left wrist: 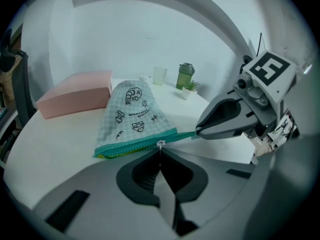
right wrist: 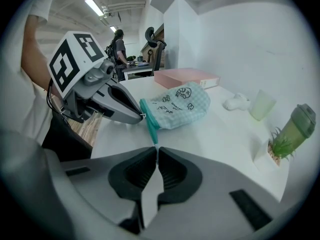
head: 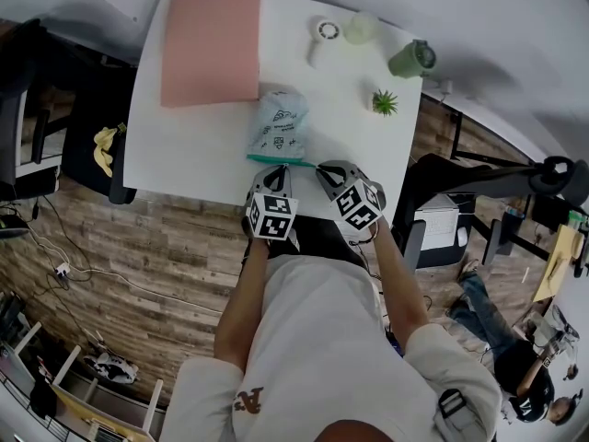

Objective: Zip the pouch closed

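A light checked pouch (head: 279, 122) with cartoon prints lies near the table's front edge, its teal zipper edge (head: 276, 159) facing me. In the left gripper view the pouch (left wrist: 132, 111) lies just ahead, and my left gripper (left wrist: 160, 151) is shut on the small metal zipper pull (left wrist: 160, 144), about two thirds along the zipper towards the right. My right gripper (left wrist: 197, 132) is shut on the teal end tab. In the right gripper view that tab (right wrist: 151, 130) runs into my right gripper (right wrist: 156, 151), with the left gripper (right wrist: 141, 117) at the zipper.
A pink box (head: 212, 44) lies at the table's back left. A white object (head: 324, 33), a translucent cup (head: 361, 28), a green bottle (head: 412, 58) and a small potted plant (head: 384, 102) stand at the back right. Chairs flank the white table (head: 184, 155).
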Available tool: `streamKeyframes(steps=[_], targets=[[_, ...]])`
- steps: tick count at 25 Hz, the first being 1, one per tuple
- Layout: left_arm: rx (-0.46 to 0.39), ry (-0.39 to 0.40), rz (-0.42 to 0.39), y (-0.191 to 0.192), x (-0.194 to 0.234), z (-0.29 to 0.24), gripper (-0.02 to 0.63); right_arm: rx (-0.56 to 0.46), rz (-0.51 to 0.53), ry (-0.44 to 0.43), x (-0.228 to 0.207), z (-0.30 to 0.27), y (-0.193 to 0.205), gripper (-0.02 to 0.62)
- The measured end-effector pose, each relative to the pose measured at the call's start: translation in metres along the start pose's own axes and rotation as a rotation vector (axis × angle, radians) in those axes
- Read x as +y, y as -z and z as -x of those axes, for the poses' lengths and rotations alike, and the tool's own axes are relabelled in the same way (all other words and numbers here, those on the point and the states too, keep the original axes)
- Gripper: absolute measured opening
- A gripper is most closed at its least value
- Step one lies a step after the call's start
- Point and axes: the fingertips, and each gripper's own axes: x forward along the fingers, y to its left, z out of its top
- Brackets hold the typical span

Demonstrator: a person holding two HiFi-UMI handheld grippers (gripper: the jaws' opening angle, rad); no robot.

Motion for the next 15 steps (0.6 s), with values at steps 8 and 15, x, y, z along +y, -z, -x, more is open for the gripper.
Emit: streamKeyframes(steps=[8, 15], targets=[[-0.003, -0.022, 0.028, 0.003, 0.013, 0.004, -0.005, 0.011, -0.006, 0.013, -0.002, 0.001, 0.002, 0.017], [-0.001, -0.032, 0.046, 0.007, 0.026, 0.009, -0.005, 0.019, -0.010, 0.024, -0.004, 0.002, 0.003, 0.017]])
